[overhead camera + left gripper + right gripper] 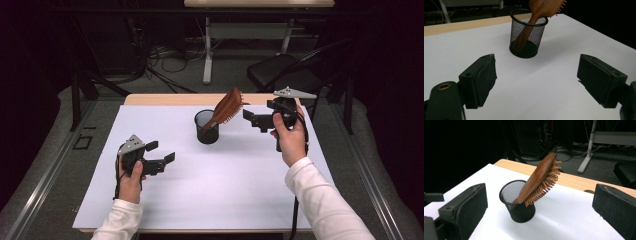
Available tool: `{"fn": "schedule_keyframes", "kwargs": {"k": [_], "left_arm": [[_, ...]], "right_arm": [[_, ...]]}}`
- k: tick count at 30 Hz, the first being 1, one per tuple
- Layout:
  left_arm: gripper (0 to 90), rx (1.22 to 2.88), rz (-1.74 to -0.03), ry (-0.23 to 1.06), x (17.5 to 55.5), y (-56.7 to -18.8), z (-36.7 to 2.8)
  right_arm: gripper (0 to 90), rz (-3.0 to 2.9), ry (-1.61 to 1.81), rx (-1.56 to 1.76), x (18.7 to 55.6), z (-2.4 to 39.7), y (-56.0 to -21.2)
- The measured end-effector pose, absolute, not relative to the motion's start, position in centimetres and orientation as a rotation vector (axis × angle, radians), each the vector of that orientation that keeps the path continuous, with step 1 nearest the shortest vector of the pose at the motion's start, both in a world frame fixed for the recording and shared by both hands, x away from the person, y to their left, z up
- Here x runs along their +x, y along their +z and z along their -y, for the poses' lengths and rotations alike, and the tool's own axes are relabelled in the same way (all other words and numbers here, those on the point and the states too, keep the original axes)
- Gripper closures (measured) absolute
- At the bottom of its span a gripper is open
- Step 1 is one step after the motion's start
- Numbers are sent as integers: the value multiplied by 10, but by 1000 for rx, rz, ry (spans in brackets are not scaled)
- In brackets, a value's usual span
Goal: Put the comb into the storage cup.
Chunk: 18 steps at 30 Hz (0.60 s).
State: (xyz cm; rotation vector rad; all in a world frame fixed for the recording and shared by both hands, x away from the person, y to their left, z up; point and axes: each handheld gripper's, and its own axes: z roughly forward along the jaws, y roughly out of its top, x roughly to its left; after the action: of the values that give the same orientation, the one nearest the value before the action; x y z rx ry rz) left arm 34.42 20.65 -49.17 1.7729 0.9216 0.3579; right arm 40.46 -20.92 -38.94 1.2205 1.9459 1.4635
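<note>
Both claws, left (pixel 161 159) and right (pixel 254 120), gape empty; one hairbrush (pixel 226 108) leans in one mesh cup (pixel 206 131)

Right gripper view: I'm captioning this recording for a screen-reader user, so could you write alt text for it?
A brown wooden hairbrush stands handle-down in a black mesh cup, leaning over its rim with the bristles facing down and right. The cup sits on a white table, framed by the open right gripper, with nothing between its two black jaws.

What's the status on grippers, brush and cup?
Left gripper open, empty, low over the table. Right gripper open, empty, beside the hairbrush. Hairbrush stands handle-down, leaning in the mesh cup. Nothing in the way.
</note>
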Motion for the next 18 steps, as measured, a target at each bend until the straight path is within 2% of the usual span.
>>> {"fn": "schedule_keyframes", "kwargs": {"k": [18], "left_arm": [[158,1798,-882,339,343,-484,-213]], "right_arm": [[1,-2049,1379,1164,396,205,-392]]}}
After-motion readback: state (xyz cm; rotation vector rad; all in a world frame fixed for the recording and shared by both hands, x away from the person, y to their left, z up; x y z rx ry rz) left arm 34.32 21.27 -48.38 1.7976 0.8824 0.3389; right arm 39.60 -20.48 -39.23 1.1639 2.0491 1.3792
